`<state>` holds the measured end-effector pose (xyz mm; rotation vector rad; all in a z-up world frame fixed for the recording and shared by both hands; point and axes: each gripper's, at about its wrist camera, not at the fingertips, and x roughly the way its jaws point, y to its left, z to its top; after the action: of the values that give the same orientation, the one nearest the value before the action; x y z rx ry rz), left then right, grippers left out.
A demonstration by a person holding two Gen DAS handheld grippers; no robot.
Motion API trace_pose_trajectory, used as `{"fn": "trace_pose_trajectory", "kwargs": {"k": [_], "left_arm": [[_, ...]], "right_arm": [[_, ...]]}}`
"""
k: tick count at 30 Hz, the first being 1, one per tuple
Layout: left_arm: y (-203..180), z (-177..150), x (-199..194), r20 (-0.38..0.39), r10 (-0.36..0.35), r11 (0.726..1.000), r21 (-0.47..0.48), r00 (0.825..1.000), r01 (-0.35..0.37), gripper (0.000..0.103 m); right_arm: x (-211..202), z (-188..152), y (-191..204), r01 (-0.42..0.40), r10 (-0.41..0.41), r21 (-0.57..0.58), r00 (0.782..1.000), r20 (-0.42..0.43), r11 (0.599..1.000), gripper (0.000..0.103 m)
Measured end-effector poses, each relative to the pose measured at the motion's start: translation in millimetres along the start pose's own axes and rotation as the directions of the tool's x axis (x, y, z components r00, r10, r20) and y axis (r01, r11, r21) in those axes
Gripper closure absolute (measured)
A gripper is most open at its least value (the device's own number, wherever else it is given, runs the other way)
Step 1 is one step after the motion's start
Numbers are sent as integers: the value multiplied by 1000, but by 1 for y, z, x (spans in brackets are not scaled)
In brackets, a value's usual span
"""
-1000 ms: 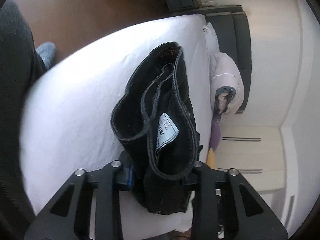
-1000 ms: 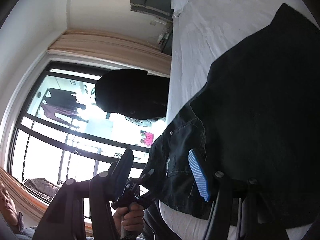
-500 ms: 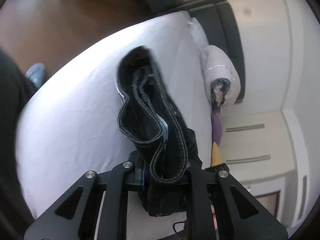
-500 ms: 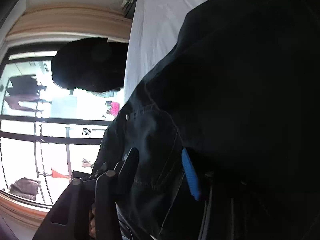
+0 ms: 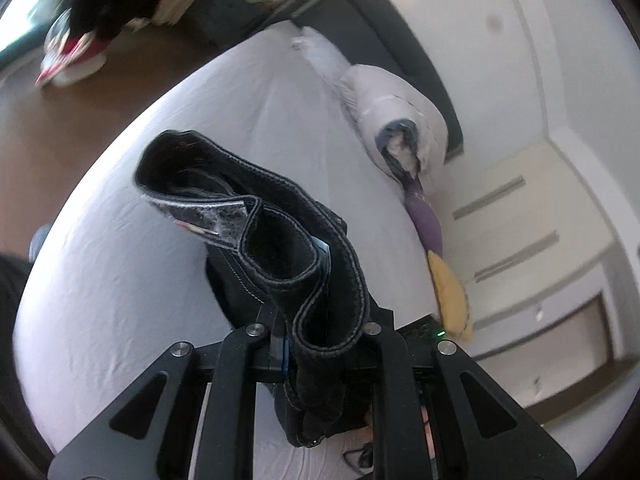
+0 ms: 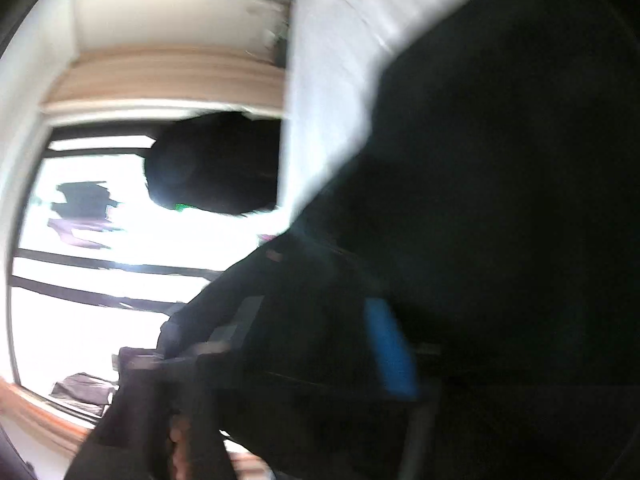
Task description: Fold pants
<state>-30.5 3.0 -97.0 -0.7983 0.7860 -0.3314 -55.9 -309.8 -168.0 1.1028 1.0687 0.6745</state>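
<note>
Pants [image 5: 304, 276] — black, waistband bunched, left fingers [image 5: 276, 344] clamping.

Right-wrist view motion-blurred; pants [image 6: 500, 200] indistinct

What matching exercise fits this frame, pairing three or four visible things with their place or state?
Things:
1. black denim pants
2. rolled pale grey quilt
3. red and white sneaker
4. left gripper

Places or states:
A. on the brown floor
B. shut on fabric
C. at the white bed's far edge
D. bunched waistband held above the sheet

Pairs: 1-D, 2-C, 3-A, 4-B
</note>
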Motion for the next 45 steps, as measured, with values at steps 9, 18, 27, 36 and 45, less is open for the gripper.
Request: {"fn": "trace_pose_trajectory", "kwargs": {"k": [9,18,27,36,45], "left_arm": [[-155,-47,81,-115,21,893,449,993,33,90],[-206,-148,202,-310,172,771,633,935,68,90],[-223,-214,210,-170,330,506,862,929,-22,90],[-227,-268,215,-44,396,266,961,917,-68,89],[-235,-270,225,-51,389,244,969,920,-50,89]], "right_arm": [[-96,32,31,-110,113,-34,990,85,993,0],[-183,31,-14,-53,49,30,990,133,998,0],[-172,31,-30,30,-33,51,997,68,998,0],[-147,47,10,225,-241,-175,967,-79,959,50],[-168,56,5,333,-353,-239,935,-44,912,87]]}}
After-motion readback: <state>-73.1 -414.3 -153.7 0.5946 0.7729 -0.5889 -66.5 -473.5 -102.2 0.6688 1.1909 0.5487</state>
